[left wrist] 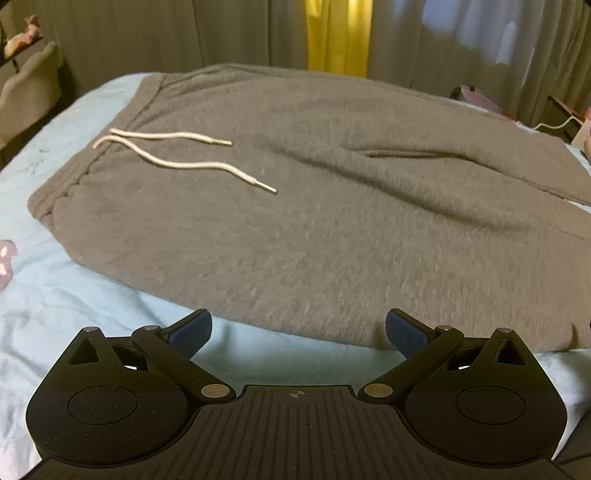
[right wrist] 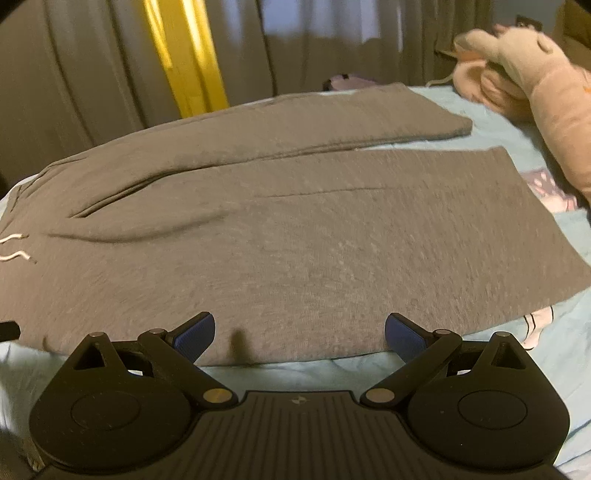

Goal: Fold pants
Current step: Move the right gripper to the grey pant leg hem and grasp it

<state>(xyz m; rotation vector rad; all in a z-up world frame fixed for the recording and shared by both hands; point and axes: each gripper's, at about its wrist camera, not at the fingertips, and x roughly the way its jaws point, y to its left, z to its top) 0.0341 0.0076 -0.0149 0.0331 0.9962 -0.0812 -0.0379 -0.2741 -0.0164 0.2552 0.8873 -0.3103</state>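
Observation:
Grey pants (left wrist: 314, 206) lie flat on a light blue bed sheet (left wrist: 74, 302), waistband at the left with two white drawstrings (left wrist: 192, 162) on top. My left gripper (left wrist: 298, 330) is open and empty, just above the pants' near edge by the waist end. In the right wrist view the pants (right wrist: 295, 240) spread with both legs reaching to the right, side by side. My right gripper (right wrist: 299, 332) is open and empty at the near edge of the near leg.
A pink plush toy (right wrist: 528, 81) lies on the bed at the far right beyond the leg ends. Grey curtains with a yellow strip (left wrist: 338, 33) hang behind the bed. A grey chair (left wrist: 29, 92) stands at the far left.

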